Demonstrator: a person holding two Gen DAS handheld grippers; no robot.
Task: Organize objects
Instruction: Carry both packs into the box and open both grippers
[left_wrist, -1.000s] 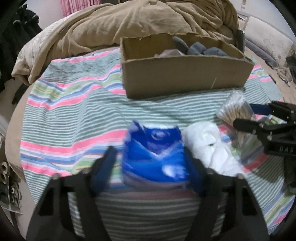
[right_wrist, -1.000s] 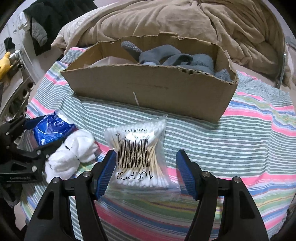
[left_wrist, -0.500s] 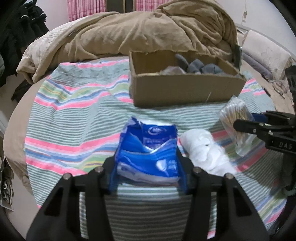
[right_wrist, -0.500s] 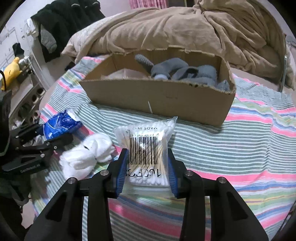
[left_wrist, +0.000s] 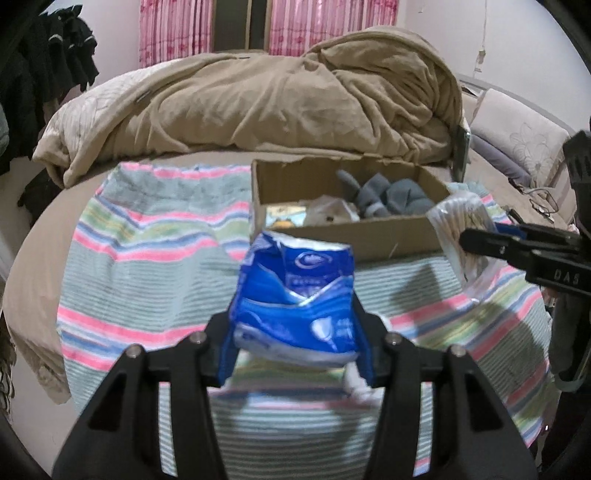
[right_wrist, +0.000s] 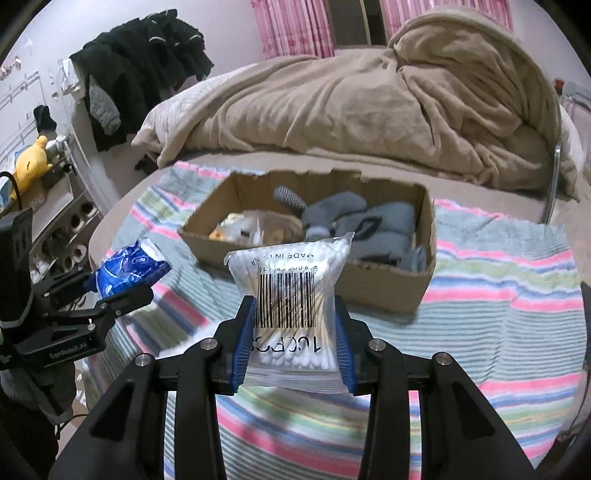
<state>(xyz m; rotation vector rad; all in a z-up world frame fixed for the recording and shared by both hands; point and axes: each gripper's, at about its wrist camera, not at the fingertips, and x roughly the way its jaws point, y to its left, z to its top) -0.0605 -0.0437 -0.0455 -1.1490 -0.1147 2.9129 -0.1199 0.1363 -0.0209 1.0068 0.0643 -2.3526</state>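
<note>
My left gripper (left_wrist: 295, 332) is shut on a blue tissue pack (left_wrist: 295, 295) and holds it raised above the striped blanket (left_wrist: 155, 266). My right gripper (right_wrist: 293, 332) is shut on a clear bag of cotton swabs (right_wrist: 291, 291), also lifted. An open cardboard box (left_wrist: 391, 236) lies ahead of both, holding grey socks (left_wrist: 388, 194) and small packets. The box also shows in the right wrist view (right_wrist: 384, 284). The tissue pack (right_wrist: 127, 267) and the swab bag (left_wrist: 461, 221) each show in the other view. A white cloth (left_wrist: 360, 380) peeks out under the left gripper.
A rumpled tan duvet (left_wrist: 258, 99) fills the bed behind the box. Dark clothes (right_wrist: 144, 74) hang at the left wall, with a shelf and a yellow plush toy (right_wrist: 31, 162). A pillow (left_wrist: 517, 136) lies at the far right.
Both grippers closed on their items and lifted them off the blanket, rising toward the box. The white cloth stayed on the blanket.
</note>
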